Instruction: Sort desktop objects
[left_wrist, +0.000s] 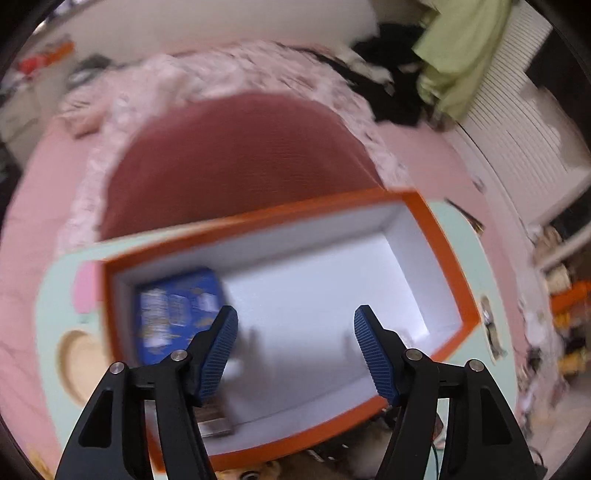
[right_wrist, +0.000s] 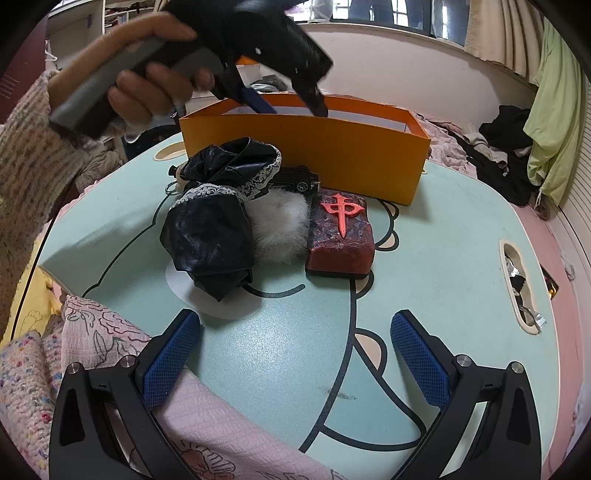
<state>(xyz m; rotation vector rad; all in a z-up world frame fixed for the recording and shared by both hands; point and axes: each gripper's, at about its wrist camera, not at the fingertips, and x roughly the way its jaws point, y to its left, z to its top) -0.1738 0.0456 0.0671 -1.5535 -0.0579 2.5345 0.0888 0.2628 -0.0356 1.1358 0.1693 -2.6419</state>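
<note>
On the mint table (right_wrist: 280, 369) both tongs gape empty; only the left view shows a blurred, seemingly blue packet (left_wrist: 177, 314) inside the orange box (left_wrist: 447, 258)

orange box (right_wrist: 303, 155) with white inside, blue packet (left_wrist: 177, 314), dark red block (right_wrist: 340, 236) with red symbol, mint table (right_wrist: 277, 350)

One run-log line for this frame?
left gripper: open over orange box | blue packet in box | right gripper: open, empty | red block on table
</note>
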